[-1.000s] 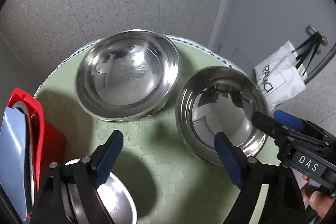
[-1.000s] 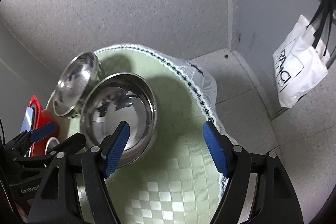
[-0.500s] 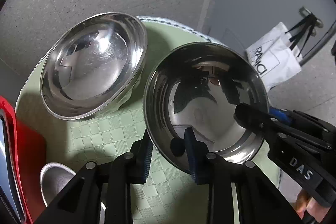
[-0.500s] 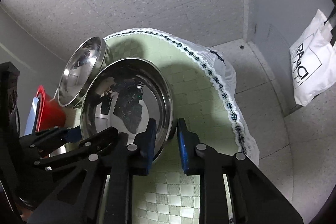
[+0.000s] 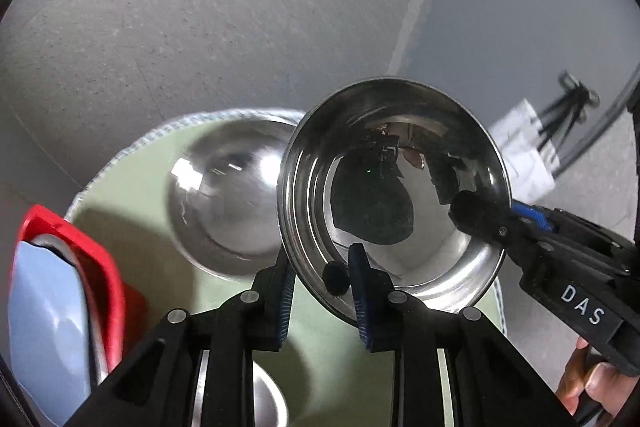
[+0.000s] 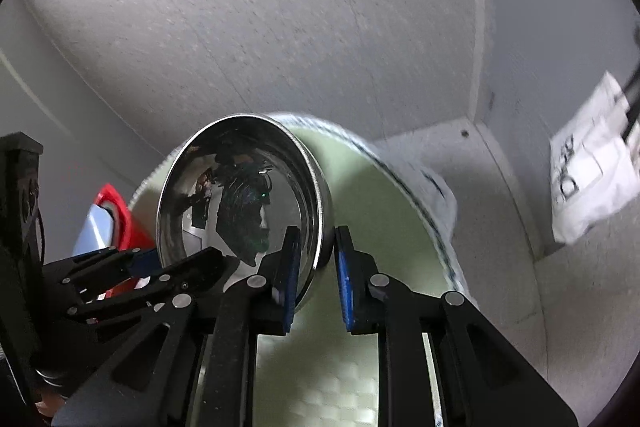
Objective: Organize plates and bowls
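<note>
Two tongs on one steel bowl [image 5: 394, 183] right now. The left tongs [image 5: 320, 291] are clamped on its near rim, one blue pad inside and one outside. The right tongs [image 6: 316, 263] are pinched on the rim at the opposite side, same deal, one pad in the bowl and one on the outer wall. In the left wrist view you can see the right tongs reaching in from the right of the bowl, with "DAS" on the body and a bit of the person's hand [image 5: 592, 387] lower down.

The bowl is tilted, with its open face turned toward the left camera, and it looks clear of the bench [image 5: 136, 211], which has a pale green checked cloth with a white trim. Can't say for sure whether the low edge touches the cloth.

Just left of the held bowl, a second bowl [image 5: 224, 203] sits on the cloth, partly hidden behind the held one. Further left of that is a red rack [image 5: 100, 267] with a light blue plate [image 5: 44, 327] standing on edge in it. Below the held bowl, between the left tongs' arms, there's part of a third bowl [image 5: 264, 403]. Off to the right of the held bowl a white bag [image 6: 592, 183] hangs by the wall, blurry.
</note>
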`<state>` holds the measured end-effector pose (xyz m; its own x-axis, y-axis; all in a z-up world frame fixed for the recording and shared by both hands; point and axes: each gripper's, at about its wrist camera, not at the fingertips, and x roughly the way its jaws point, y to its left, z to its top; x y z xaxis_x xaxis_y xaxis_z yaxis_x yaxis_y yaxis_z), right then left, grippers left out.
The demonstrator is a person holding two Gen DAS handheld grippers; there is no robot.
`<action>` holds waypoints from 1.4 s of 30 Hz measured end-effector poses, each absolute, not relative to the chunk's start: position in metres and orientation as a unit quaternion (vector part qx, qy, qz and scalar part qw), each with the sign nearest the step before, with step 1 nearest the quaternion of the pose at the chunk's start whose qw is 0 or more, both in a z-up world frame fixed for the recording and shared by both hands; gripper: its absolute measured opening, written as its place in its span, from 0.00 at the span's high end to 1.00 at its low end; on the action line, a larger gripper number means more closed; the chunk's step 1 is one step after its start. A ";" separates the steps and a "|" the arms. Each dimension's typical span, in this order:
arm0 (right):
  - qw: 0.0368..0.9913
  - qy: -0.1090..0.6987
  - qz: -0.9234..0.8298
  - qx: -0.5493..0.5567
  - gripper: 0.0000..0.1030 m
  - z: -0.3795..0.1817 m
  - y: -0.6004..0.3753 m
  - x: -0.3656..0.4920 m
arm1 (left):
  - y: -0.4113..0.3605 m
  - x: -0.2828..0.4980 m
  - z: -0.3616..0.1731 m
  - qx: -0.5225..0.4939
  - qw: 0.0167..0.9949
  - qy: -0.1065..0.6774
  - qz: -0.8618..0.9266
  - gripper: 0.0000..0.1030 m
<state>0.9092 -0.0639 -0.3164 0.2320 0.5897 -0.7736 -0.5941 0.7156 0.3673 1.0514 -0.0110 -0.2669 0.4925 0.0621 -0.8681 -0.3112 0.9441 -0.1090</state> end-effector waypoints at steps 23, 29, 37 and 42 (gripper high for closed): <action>0.767 0.514 0.380 -0.061 0.81 -0.355 0.061 0.912 | 0.064 1.112 -0.326 -0.158 0.825 0.522 0.149 0.73; 0.770 0.512 0.375 -0.066 0.79 -0.355 0.062 0.911 | 0.067 1.114 -0.331 -0.160 0.825 0.524 0.141 0.67; 0.771 0.512 0.373 -0.073 0.76 -0.350 0.059 0.903 | 0.068 1.110 -0.332 -0.171 0.820 0.530 0.130 0.65; 0.778 0.509 0.355 -0.093 0.76 -0.344 0.055 0.900 | 0.062 1.112 -0.333 -0.166 0.816 0.540 0.123 0.65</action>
